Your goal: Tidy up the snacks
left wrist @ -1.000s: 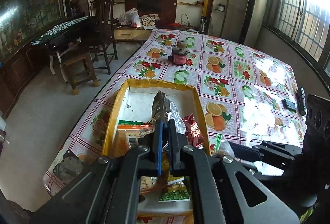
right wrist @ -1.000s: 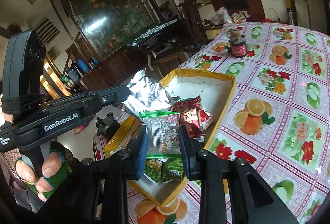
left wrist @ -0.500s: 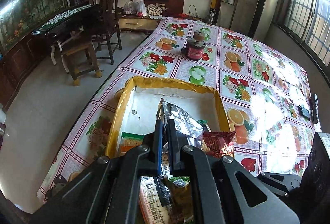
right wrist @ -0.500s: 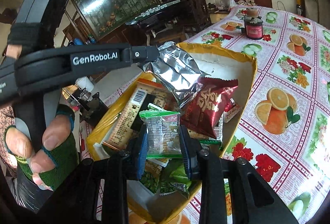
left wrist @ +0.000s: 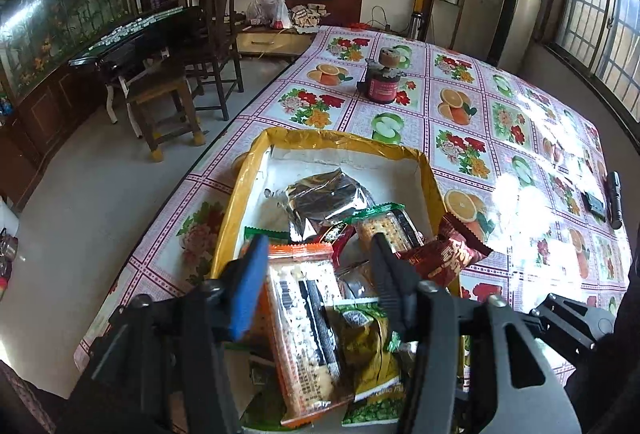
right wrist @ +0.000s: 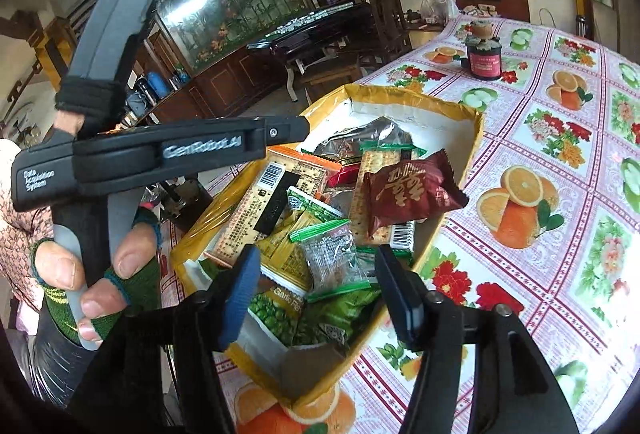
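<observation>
Snacks fill the near half of the yellow-rimmed box (right wrist: 476,138), which sits at the near edge of the table (left wrist: 500,122). Nearest, the right claw (right wrist: 316,284) is opening above a small clear packet with green ends (right wrist: 334,258); the packet lies loose between the pads, untouched. The left claw (left wrist: 316,266) is opening too, over the long orange-edged cracker pack (left wrist: 304,334), gripping nothing. Beyond lie a green pea bag (right wrist: 280,314), a dark red packet (right wrist: 412,190) propped on the box's right wall, and a silver foil pouch (left wrist: 324,198) towards the bare far end. Sorting looks largely done: no snack lies on the cloth, though the pile is untidy. Only the right view shows the person's gloved hand (right wrist: 100,266) on the left handle; only the left view shows the dark flashlight (left wrist: 614,200) far right. The red jar (left wrist: 384,82) stands well beyond.
</observation>
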Action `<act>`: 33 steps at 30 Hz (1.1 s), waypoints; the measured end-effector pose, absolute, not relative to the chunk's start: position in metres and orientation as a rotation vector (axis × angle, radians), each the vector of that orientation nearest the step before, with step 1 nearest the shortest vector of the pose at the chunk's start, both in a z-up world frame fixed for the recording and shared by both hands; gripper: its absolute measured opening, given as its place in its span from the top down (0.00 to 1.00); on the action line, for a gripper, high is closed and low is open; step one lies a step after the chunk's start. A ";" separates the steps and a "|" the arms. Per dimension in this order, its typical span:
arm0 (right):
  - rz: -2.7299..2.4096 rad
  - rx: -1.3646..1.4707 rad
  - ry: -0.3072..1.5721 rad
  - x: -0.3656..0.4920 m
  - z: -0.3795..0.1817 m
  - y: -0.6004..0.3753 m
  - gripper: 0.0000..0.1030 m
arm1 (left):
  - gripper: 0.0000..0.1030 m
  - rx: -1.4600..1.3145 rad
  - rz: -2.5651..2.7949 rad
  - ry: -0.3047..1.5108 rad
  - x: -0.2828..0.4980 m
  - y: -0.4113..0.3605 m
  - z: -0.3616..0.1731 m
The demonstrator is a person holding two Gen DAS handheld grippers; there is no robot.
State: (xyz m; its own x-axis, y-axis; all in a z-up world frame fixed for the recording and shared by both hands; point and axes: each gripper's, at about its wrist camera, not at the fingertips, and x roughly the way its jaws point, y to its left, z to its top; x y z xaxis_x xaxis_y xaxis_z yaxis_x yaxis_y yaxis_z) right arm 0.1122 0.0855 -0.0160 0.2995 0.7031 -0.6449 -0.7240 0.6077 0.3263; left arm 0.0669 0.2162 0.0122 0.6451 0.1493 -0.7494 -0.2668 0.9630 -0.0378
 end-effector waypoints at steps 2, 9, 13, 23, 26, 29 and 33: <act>0.953 -0.043 0.835 0.112 -0.014 0.080 0.35 | 0.35 -0.143 0.240 0.817 0.054 0.212 0.018; 0.986 -0.135 0.792 0.111 -0.002 0.068 0.24 | 0.14 -0.119 0.280 0.787 0.014 0.198 0.032; 1.058 -0.299 0.755 0.104 0.002 0.068 0.20 | 0.04 -0.073 0.331 0.767 -0.009 0.187 0.038; 1.113 -0.663 0.677 0.073 -0.008 0.080 0.20 | 0.00 0.034 0.408 0.838 -0.059 0.161 0.017; 1.135 -0.660 0.668 0.072 -0.006 0.083 0.20 | 0.00 0.000 0.389 0.851 -0.073 0.163 0.011; 1.163 -0.651 0.657 0.072 -0.004 0.084 0.20 | 0.00 -0.021 0.383 0.857 -0.083 0.165 0.007; 1.168 -0.658 0.638 0.067 -0.002 0.087 0.20 | 0.00 -0.025 0.380 0.850 -0.090 0.163 0.008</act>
State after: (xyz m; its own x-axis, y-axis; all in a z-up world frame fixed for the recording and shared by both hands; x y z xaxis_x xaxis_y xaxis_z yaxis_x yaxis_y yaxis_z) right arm 0.0675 0.0868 -0.0018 0.2653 0.6098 -0.7468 -0.9579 0.2547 -0.1324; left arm -0.0899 0.1626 0.0080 0.5968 0.3173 -0.7370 -0.3371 0.9327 0.1286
